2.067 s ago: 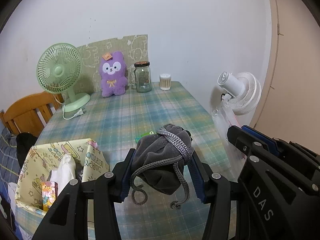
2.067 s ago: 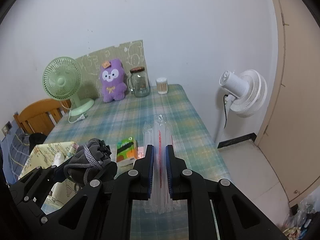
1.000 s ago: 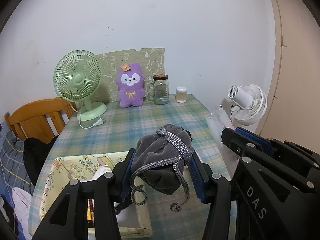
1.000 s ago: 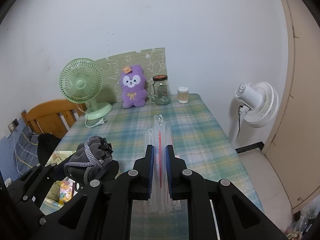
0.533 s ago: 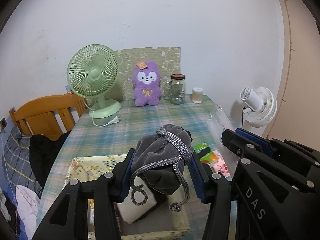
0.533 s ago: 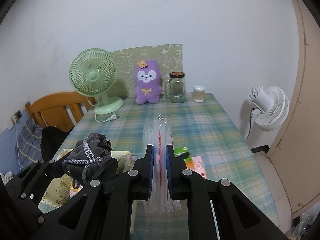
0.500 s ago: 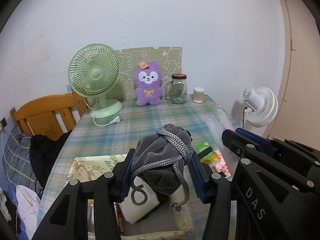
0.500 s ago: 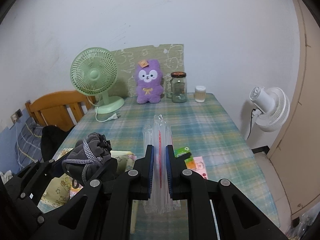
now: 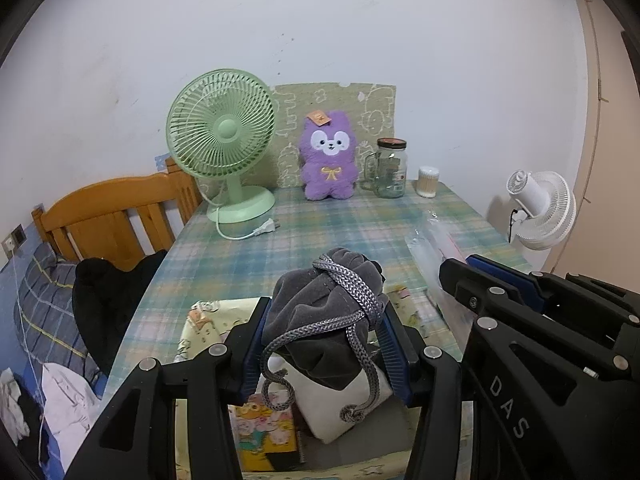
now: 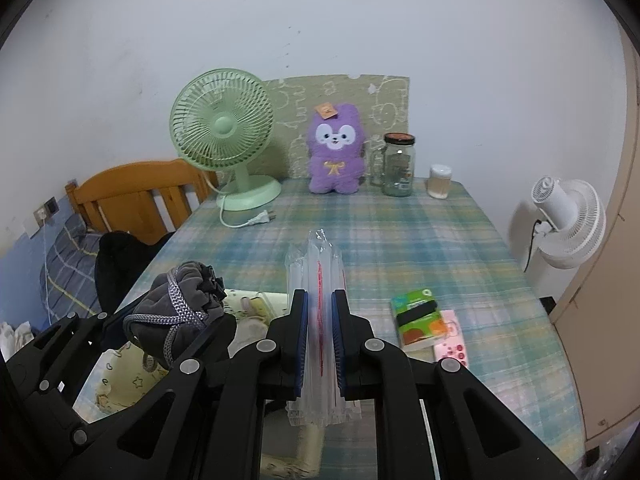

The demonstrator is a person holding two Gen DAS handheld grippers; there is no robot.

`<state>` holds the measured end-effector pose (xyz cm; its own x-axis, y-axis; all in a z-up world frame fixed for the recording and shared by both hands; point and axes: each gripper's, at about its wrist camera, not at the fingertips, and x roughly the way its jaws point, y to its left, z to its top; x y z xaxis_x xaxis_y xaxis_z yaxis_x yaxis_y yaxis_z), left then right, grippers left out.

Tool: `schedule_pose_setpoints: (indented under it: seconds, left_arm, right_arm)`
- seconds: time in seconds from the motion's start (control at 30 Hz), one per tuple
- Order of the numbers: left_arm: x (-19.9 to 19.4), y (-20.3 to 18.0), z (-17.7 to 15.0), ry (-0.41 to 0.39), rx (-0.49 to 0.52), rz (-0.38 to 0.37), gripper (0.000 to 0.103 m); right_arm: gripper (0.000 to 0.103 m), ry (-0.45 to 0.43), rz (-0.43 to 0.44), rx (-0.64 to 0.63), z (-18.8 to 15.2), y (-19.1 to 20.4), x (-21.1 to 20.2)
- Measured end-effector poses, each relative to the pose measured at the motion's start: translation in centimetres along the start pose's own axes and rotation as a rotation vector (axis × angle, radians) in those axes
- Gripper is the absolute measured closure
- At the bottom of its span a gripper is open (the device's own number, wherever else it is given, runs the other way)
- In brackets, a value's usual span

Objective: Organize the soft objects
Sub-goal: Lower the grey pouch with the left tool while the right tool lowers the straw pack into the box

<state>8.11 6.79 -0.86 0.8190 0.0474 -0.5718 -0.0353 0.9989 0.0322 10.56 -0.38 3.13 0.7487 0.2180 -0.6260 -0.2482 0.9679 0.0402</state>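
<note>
My left gripper is shut on a grey velvet drawstring pouch, its cord dangling. The pouch hangs over an open yellow cartoon-print storage box holding a white soft item and a colourful packet. My right gripper is shut on a clear inflated air-cushion bag with red print, held upright over the box's right side. In the right wrist view the pouch and box lie to the left. A purple plush sits at the table's far edge.
On the plaid table stand a green desk fan, a glass jar and a cotton-swab tub. A green packet and a pink one lie right of the box. A wooden chair stands left, a white fan right.
Both grippers have carried their loads leftward across the table and slightly down. The box now lies directly beneath the pouch, and the green and pink packets have come into view on the right.
</note>
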Motion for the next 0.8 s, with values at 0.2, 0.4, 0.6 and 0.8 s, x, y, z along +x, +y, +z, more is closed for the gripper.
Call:
schedule_pose_setpoints:
  seconds: [0.2, 0.4, 0.6, 0.8]
  left_arm:
    - [0.5, 1.8, -0.4, 0.011, 0.008, 0.026, 0.05]
    - [1.5, 3.3, -0.9, 0.044, -0.003, 0.041, 0.048]
    - [2.8, 4.5, -1.7, 0.096, -0.003, 0.039, 0.046]
    - [3.6, 5.4, -2.5, 0.129, -0.015, 0.046, 0.025]
  right_arm:
    - [0.088, 0.019, 0.036, -0.018, -0.3, 1.8, 1.0]
    - [0.088, 0.042, 0.07, -0.028, -0.5, 3.2, 2.2]
    - [0.088, 0.074, 0.094, -0.046, -1.0, 4.5, 3.5]
    - [0.089, 0.106, 0.124, -0.058, -1.4, 5.4, 4.6]
